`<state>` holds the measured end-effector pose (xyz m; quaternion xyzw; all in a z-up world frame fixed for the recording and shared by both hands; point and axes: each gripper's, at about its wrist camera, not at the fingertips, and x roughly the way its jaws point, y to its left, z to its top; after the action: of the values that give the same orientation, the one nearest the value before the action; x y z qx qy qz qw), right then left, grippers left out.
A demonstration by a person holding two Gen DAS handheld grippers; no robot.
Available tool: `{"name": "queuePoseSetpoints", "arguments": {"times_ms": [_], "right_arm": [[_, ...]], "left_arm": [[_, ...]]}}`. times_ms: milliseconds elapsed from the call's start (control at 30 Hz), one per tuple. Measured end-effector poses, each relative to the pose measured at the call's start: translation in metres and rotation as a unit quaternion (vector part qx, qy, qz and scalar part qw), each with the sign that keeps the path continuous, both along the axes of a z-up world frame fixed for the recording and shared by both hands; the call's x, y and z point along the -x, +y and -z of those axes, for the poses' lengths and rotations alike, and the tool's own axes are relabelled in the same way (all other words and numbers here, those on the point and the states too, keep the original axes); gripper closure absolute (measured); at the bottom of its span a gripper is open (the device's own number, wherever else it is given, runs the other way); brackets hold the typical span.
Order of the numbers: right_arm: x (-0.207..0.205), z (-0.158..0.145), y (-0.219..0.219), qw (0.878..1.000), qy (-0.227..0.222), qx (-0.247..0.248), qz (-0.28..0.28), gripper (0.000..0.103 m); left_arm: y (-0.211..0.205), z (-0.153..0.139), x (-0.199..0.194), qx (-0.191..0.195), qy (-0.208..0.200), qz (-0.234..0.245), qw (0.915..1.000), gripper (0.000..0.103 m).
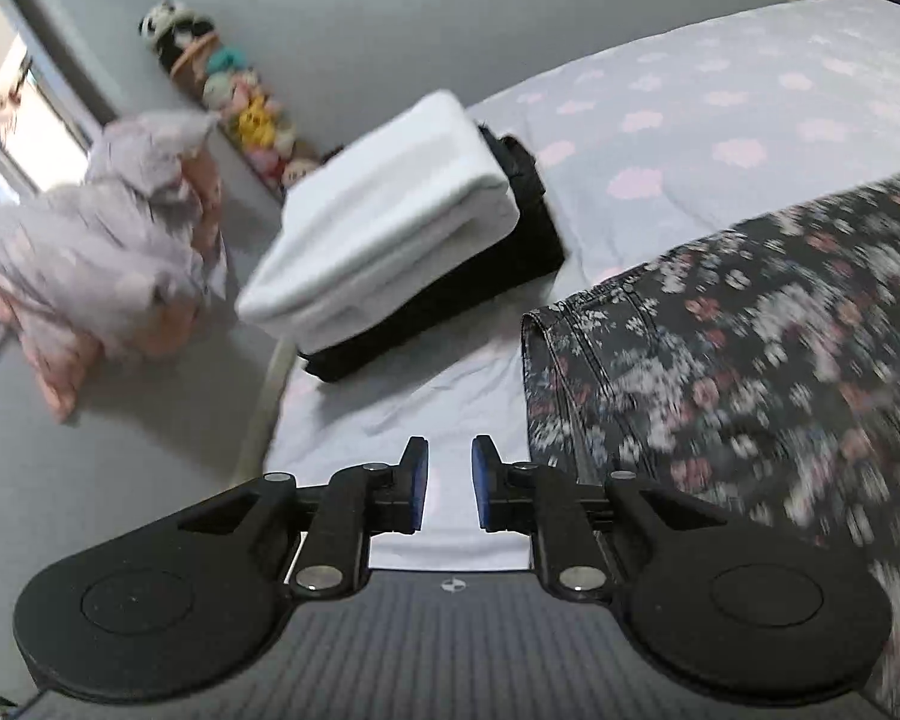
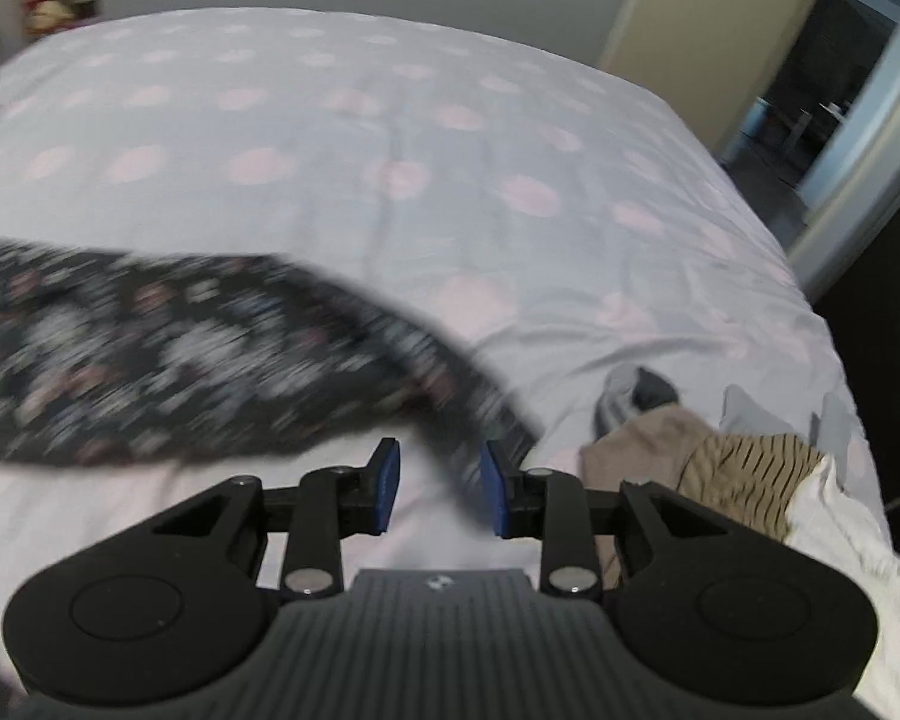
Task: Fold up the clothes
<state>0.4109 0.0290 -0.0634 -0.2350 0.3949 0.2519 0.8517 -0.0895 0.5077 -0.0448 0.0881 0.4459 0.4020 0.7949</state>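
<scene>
Both jaws parted and empty: our left gripper (image 1: 450,483) and right gripper (image 2: 438,489) hover above the floral garment (image 1: 750,348), spread ahead on the bed (image 2: 390,138), evidently released for folding.

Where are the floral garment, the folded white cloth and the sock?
floral garment (image 1: 750,360): left wrist view, middle of the patterned cloth.
folded white cloth (image 1: 390,216): left wrist view, top face.
sock (image 2: 633,396): right wrist view, grey middle.
</scene>
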Motion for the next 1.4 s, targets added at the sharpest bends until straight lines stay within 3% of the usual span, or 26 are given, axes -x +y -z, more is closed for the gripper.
{"name": "queuePoseSetpoints", "arguments": {"times_ms": [133, 300, 433, 567, 767, 1100, 1267, 1400], "right_arm": [[0.059, -0.009, -0.021, 0.998, 0.031, -0.004, -0.055, 0.070], [0.123, -0.017, -0.049, 0.992, 0.052, 0.012, -0.117, 0.067], [0.163, -0.023, -0.076, 0.985, 0.059, 0.036, -0.156, 0.061], [0.194, -0.025, -0.108, 0.982, 0.057, 0.062, -0.167, 0.055], [0.229, -0.018, -0.140, 0.977, 0.064, 0.092, -0.179, 0.046], [0.236, 0.006, -0.146, 0.969, 0.046, 0.149, -0.189, 0.046], [0.233, 0.005, -0.143, 0.970, 0.043, 0.150, -0.188, 0.046], [0.233, 0.006, -0.138, 0.968, 0.043, 0.154, -0.192, 0.046]], "left_arm": [[-0.032, -0.015, 0.027, -0.014, 0.031, 0.047, 0.9983, 0.081], [-0.062, -0.010, 0.050, -0.020, 0.078, 0.097, 0.9920, 0.079], [-0.084, 0.010, 0.062, -0.023, 0.120, 0.141, 0.9825, 0.078], [-0.102, 0.032, 0.070, -0.027, 0.161, 0.187, 0.9688, 0.069], [-0.116, 0.068, 0.073, -0.019, 0.240, 0.256, 0.9362, 0.056], [-0.130, 0.130, 0.078, -0.040, 0.355, 0.356, 0.8634, 0.051], [-0.125, 0.153, 0.073, -0.033, 0.371, 0.371, 0.8505, 0.051], [-0.124, 0.164, 0.070, -0.031, 0.374, 0.376, 0.8471, 0.051]]}}
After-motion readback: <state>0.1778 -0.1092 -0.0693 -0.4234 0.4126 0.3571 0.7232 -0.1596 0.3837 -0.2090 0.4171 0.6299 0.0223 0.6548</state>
